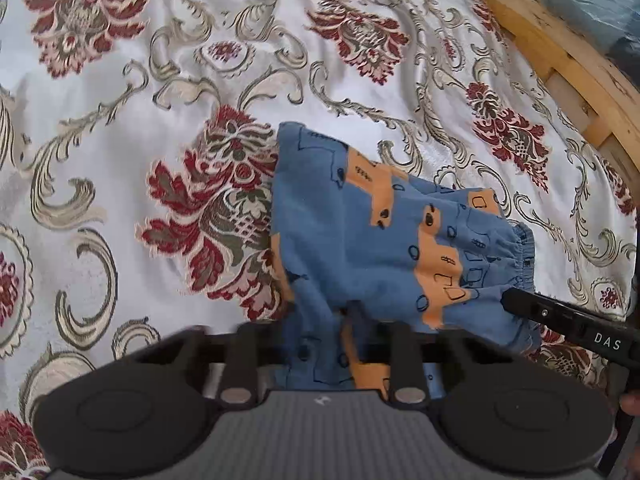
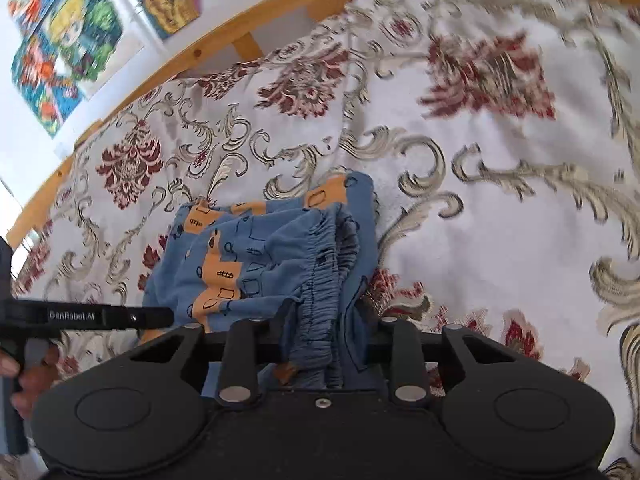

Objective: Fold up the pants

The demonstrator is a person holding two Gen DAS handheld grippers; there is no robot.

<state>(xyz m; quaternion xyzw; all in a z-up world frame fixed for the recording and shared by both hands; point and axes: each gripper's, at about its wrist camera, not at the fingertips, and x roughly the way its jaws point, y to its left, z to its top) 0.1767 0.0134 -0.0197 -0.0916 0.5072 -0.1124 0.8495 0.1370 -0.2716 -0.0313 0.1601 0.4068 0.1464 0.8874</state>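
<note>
"das" on the right gripper [image 1: 508,300] — "genrobot.ai" on the left gripper [image 2: 170,316].

Blue-and-orange patterned pants [image 1: 384,248] lie folded in a bunched stack, elastic waistband exposed.

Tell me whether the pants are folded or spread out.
Folded. The pants lie as a compact layered bundle on the bedspread, waistband doubled over, no legs stretched out.

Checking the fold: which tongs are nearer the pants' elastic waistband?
Right. The right tongs have the waistband bunched between them; the left tongs are at the other end of the pants.
</note>
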